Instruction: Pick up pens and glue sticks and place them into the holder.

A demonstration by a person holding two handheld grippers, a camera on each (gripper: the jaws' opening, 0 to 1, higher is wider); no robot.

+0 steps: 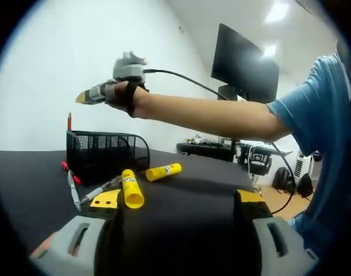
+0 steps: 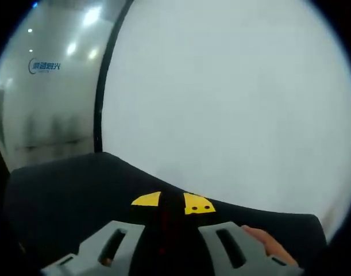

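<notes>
Red pen (image 2: 162, 227) pinched between right gripper (image 2: 173, 204) jaws high above the mesh holder (image 1: 104, 152); left gripper (image 1: 174, 201) jaws spread, glue sticks (image 1: 131, 188) lying just ahead beside the holder.

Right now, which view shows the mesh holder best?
Left gripper view: the black mesh holder stands on the dark table, with a red pen upright inside. Right gripper view faces the table edge and white wall instead.
</notes>
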